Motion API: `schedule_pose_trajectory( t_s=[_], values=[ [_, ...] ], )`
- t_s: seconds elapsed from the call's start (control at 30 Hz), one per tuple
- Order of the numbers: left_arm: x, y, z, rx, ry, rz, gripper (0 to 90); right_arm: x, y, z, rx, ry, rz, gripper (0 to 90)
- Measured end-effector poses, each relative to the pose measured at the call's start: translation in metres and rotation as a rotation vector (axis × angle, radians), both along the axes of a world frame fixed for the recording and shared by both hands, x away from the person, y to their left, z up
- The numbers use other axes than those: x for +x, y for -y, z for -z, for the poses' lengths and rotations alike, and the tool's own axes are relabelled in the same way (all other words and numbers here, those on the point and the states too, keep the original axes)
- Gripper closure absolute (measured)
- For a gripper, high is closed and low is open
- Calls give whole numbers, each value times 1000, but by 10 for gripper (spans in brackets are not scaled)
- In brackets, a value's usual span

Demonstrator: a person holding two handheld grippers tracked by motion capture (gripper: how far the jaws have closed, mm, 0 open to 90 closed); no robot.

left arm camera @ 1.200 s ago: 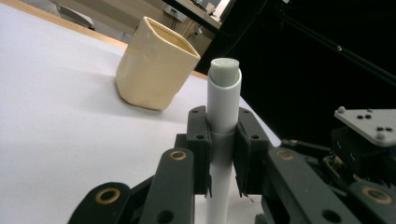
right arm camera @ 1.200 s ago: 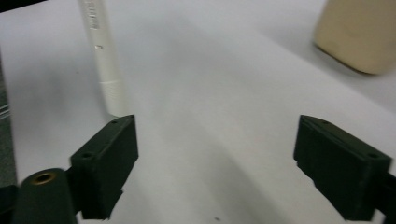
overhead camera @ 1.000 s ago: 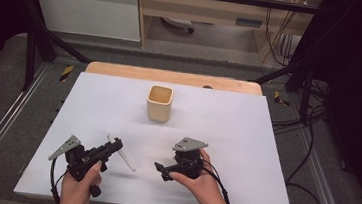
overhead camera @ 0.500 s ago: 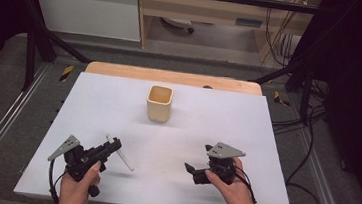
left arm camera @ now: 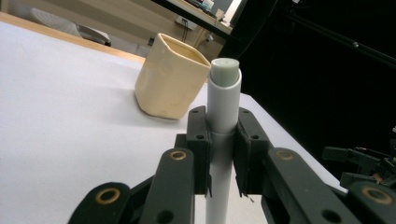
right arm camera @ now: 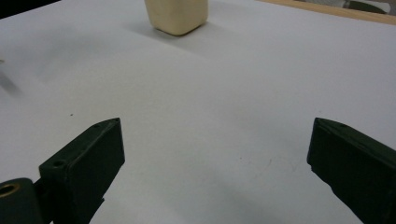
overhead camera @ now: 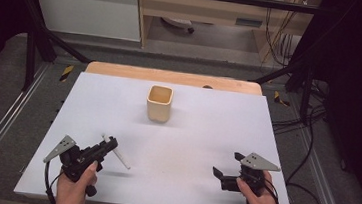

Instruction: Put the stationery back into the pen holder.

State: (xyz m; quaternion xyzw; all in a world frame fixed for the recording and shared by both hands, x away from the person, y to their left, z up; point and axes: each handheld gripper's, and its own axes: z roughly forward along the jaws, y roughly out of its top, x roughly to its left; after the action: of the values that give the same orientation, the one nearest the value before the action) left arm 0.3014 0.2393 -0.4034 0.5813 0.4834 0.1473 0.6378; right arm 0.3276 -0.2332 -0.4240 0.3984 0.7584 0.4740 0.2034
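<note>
High view: left tongs (overhead camera: pixel 109 145) near front-left corner of counter (overhead camera: pixel 206 129), clamped on a white tube (overhead camera: pixel 116 152). Tube sticks out past the jaws on both sides, angled across the grip, lower end toward counter middle. Looks lifted clear of surface, faint shadow underneath, so likely held for carrying rather than resting. Cream cup (overhead camera: pixel 159 103) upright at counter's far middle, well apart from both hands, mouth open upward; probable drop target.

Left gripper view: jaws closed snug on the tube (left arm camera: pixel 222 121) around mid-length, pale capped end pointing up past the jaw tips, cup (left arm camera: pixel 171 77) beyond and slightly left. Mid-body grip keeps tube from pivoting; end left free, presumably so it can go in the cup first.

Right gripper view: right tongs (right arm camera: pixel 215 158) spread wide, nothing between the jaws, bare counter below, cup (right arm camera: pixel 177 16) at top edge. Same in high view: right tongs (overhead camera: pixel 225 174) at front-right, well apart from tube, held idle and out of the left hand's path.
</note>
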Motion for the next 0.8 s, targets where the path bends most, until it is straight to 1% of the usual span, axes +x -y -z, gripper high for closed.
schedule_pose_trajectory(
  t_s=[0.07,0.13,0.23,0.3,0.33,0.37,0.43,0.47,0.53,0.57,0.63,0.67,0.8],
  values=[
    [-1,1,-3,21,16,0,785,2,-3,3,-12,-4,-3,43],
    [-2,2,-5,31,25,6,785,3,-7,6,-17,-14,-8,43],
    [-2,5,-8,37,26,17,785,3,-14,9,-22,-27,-14,43],
    [-1,7,-11,36,25,22,785,3,-17,9,-33,-24,-27,41],
    [-1,8,-12,48,25,25,785,2,-19,10,-40,-23,-32,40],
    [0,10,-14,45,23,28,785,2,-20,10,-45,-24,-35,40],
    [1,13,-18,20,30,52,785,2,-21,12,-50,-30,-40,39],
    [1,15,-20,27,35,56,785,2,-21,11,-58,-24,-39,43],
    [2,19,-25,23,37,70,785,2,-20,9,-74,2,-21,44],
    [3,21,-27,23,38,70,786,2,-19,8,-68,4,-17,41],
    [7,25,-31,46,35,78,785,2,-16,8,-58,6,-5,41],
    [8,27,-33,49,33,80,786,2,-15,7,-60,6,-3,41],
    [14,34,-41,76,35,94,785,3,-13,6,-37,12,8,41]
  ],
)
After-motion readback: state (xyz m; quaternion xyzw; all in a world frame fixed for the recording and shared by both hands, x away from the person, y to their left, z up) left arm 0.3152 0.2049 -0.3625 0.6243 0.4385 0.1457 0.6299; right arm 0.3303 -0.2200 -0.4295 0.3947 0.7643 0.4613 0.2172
